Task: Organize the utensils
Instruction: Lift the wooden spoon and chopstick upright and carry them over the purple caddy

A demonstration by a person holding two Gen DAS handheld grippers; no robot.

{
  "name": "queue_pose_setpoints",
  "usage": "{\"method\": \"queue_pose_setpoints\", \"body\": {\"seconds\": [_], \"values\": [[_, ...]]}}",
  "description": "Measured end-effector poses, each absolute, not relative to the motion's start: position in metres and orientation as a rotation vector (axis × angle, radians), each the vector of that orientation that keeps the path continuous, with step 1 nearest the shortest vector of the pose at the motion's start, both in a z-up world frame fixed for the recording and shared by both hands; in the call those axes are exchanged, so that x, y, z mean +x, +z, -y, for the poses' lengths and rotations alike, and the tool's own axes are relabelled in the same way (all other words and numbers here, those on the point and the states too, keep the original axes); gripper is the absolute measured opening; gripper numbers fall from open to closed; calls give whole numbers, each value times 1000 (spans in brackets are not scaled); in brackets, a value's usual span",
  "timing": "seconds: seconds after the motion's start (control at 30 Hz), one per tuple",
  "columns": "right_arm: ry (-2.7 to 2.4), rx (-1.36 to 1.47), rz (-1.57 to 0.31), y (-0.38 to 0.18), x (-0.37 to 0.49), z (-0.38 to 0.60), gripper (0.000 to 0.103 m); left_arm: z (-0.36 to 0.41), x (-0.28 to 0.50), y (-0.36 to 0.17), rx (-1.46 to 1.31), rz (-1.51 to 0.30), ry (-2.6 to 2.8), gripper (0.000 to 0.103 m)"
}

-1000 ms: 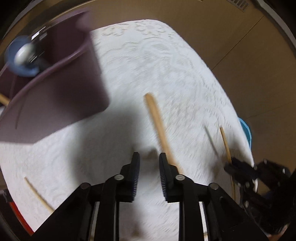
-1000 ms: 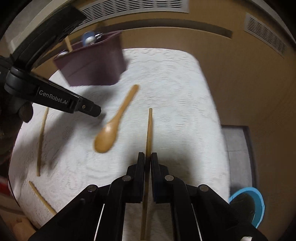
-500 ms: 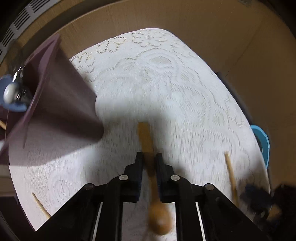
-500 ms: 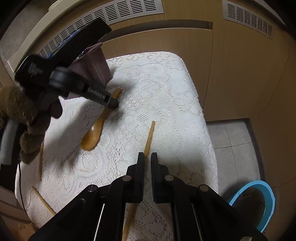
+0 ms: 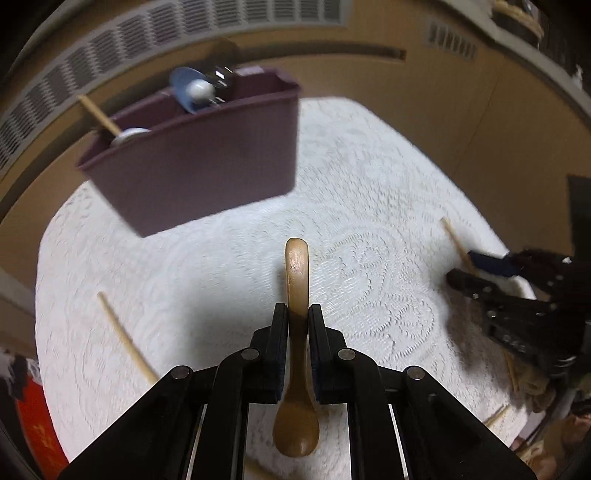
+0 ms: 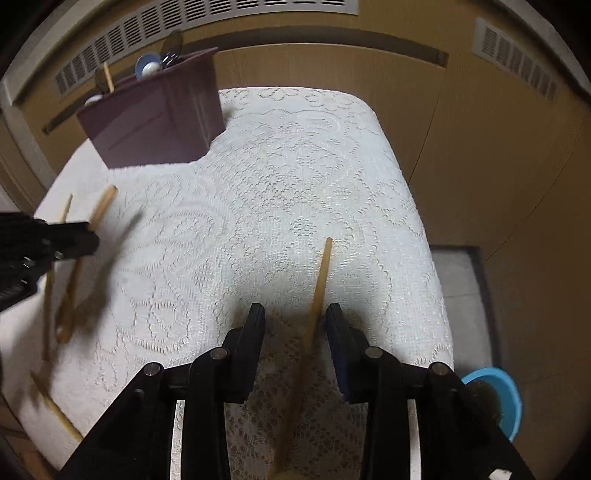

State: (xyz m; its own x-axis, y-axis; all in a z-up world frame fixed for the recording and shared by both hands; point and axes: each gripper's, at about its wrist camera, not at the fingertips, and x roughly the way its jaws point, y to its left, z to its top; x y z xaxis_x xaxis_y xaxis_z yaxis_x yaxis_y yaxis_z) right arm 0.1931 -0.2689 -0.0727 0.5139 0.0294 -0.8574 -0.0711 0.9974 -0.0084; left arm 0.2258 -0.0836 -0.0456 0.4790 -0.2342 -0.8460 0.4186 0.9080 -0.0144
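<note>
Home setting, likely a kitchen or dining corner. Evidence: white lace tablecloth [image 6: 295, 192] draped over the desk, light wooden cabinet panels [image 6: 480, 166] behind it with slatted white vent grilles [image 6: 221, 18], grey tiled floor [image 6: 458, 273] beside them. Dark purple plastic utensil caddy [image 5: 207, 162] on the cloth holds cutlery; loose wooden chopsticks [image 6: 319, 288] lie around. Round blue plastic bowl [image 6: 502, 395] sits on the floor.

Left gripper [image 5: 297, 312] has lifted the wooden spoon [image 5: 296, 354] — right gripper [image 6: 295, 317] (formerly clamped) released its chopstick [image 6: 318, 291].
</note>
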Motion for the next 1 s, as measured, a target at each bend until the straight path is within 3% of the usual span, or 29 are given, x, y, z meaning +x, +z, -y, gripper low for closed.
{"method": "queue_pose_setpoints", "body": {"seconds": [0.1, 0.13, 0.6, 1.0], "values": [[93, -70, -1032, -71, 188, 264, 8, 55, 193, -28, 147, -935, -402, 11], [102, -82, -1035, -70, 187, 261, 6, 51, 191, -29, 132, -923, -400, 11], [303, 20, -839, 14, 138, 233, 6, -35, 132, 27, -82, -750, -295, 11], [379, -41, -440, 172, 151, 197, 6, -34, 156, 182, -5, -421, -308, 11]]}}
